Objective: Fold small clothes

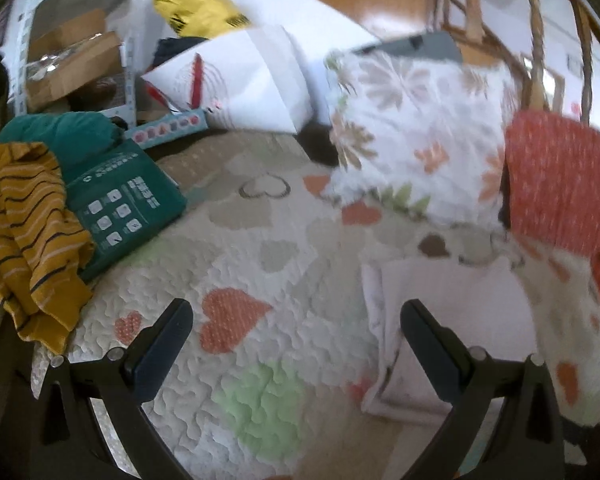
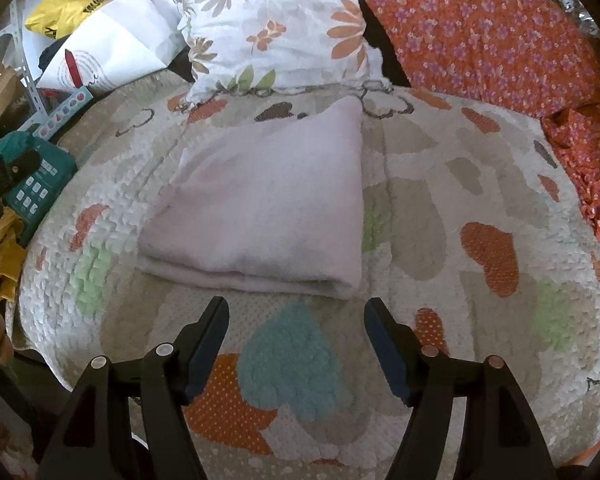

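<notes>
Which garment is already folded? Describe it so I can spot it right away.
Start from the heart-patterned quilt covering the bed. Just in front of the flowered pillow lies the folded pale pink cloth, a flat stack. It is plain and unpatterned, unlike the crumpled mustard striped garment at the quilt's left edge.

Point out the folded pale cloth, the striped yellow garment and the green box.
folded pale cloth point(image 2: 268, 204): right wrist view, top face.
striped yellow garment point(image 1: 28, 232): left wrist view, crumpled middle.
green box point(image 1: 124, 204): left wrist view, printed face.
</notes>
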Demonstrator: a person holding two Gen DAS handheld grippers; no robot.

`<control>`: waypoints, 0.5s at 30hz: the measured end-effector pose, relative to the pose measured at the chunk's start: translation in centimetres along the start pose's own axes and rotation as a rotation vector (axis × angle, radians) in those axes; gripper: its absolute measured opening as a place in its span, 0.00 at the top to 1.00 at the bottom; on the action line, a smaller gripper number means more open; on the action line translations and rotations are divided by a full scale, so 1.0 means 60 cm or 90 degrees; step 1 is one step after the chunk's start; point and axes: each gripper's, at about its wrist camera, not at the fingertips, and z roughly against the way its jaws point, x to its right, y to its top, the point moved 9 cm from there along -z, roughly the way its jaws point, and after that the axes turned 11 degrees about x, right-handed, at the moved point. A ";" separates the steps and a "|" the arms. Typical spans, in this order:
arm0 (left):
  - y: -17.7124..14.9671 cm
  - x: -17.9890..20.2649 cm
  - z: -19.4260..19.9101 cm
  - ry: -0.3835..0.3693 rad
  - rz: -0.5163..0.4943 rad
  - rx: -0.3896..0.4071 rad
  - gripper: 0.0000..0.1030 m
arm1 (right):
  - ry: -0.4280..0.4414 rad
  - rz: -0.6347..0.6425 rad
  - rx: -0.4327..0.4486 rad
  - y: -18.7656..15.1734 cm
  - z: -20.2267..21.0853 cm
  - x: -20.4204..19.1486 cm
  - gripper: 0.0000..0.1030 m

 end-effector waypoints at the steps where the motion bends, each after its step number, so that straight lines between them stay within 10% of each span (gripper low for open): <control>1: -0.006 0.009 -0.004 -0.004 -0.009 -0.009 0.00 | 0.001 0.000 -0.008 -0.004 -0.009 -0.001 0.27; 15: -0.055 0.067 -0.039 -0.089 -0.007 -0.103 0.00 | -0.017 -0.010 -0.027 -0.008 -0.061 0.026 0.27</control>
